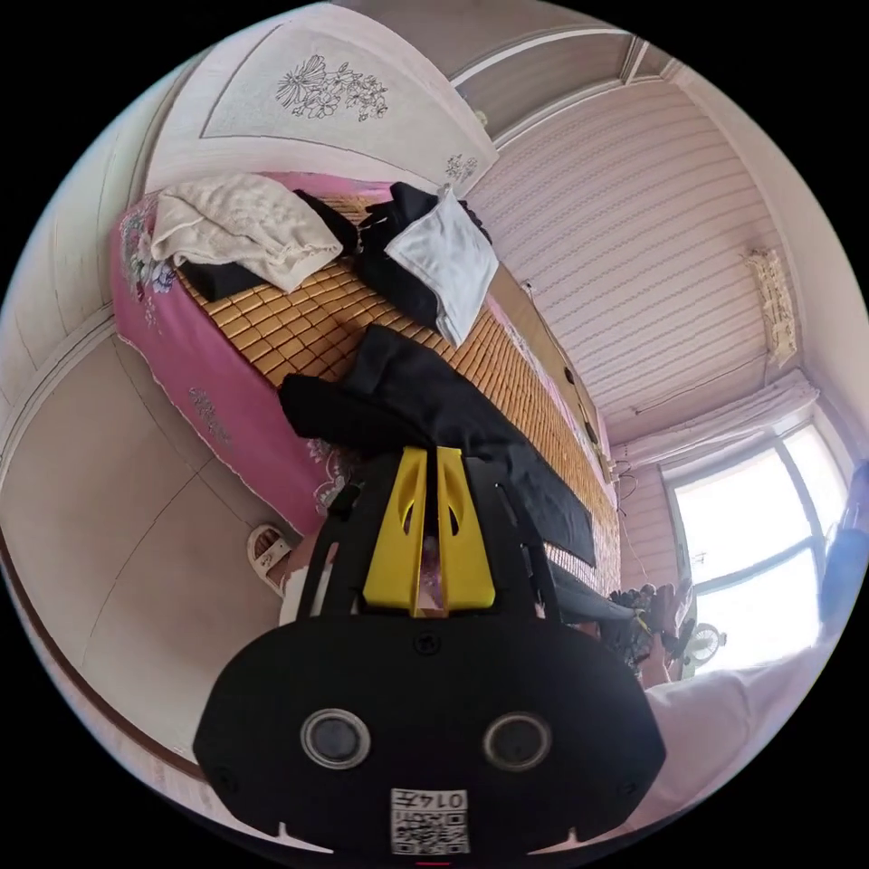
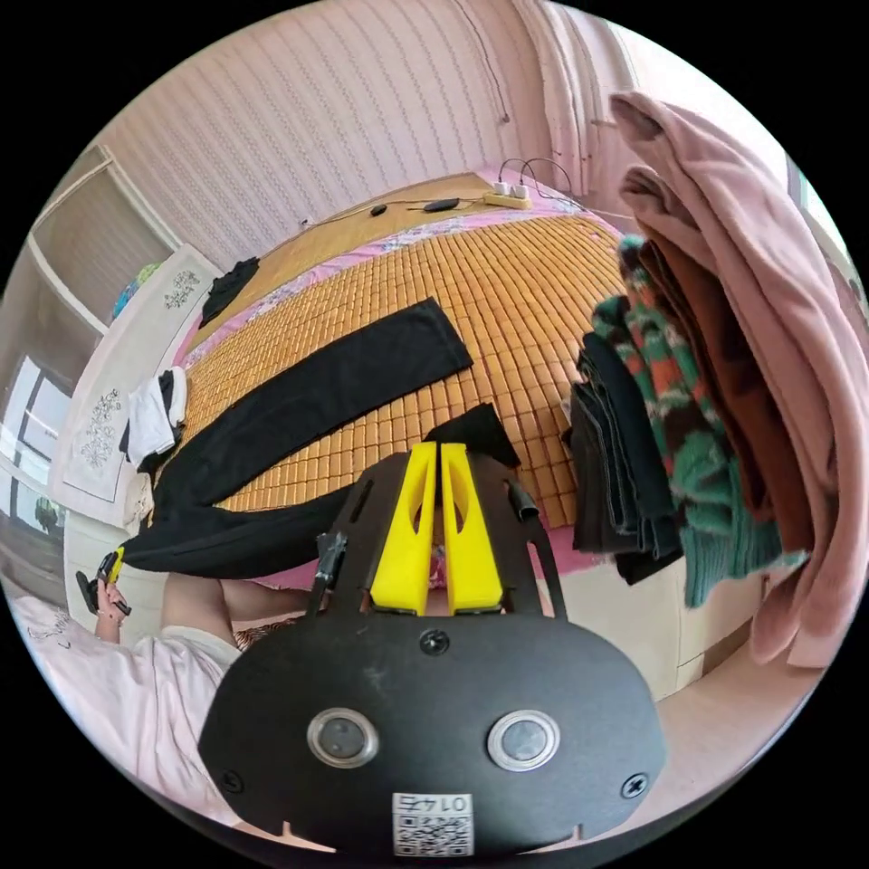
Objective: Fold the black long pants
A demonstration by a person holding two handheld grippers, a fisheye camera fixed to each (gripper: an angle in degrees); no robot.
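Observation:
The black long pants (image 1: 453, 403) lie lengthwise on the bamboo mat (image 1: 299, 317) of a pink bed. My left gripper (image 1: 433, 450) has its yellow jaws closed together on the pants' wide end at the bed's edge. In the right gripper view the pants (image 2: 317, 398) lie spread in a V. One leg lies flat across the mat (image 2: 534, 290); the other runs along the near edge. My right gripper (image 2: 439, 445) is shut on that near leg's hem, which rises to a peak at the jaw tips. The left gripper (image 2: 104, 575) shows small at the far left, by the waist.
A cream towel (image 1: 235, 226), a white cloth (image 1: 448, 253) and dark clothes are piled by the white headboard (image 1: 317, 90). Clothes hang at the right: a pink garment (image 2: 760, 299), a green knit (image 2: 697, 425), dark items. A power strip (image 2: 507, 192) lies on the bed's far side. A person's white sleeve (image 2: 109, 688) is near.

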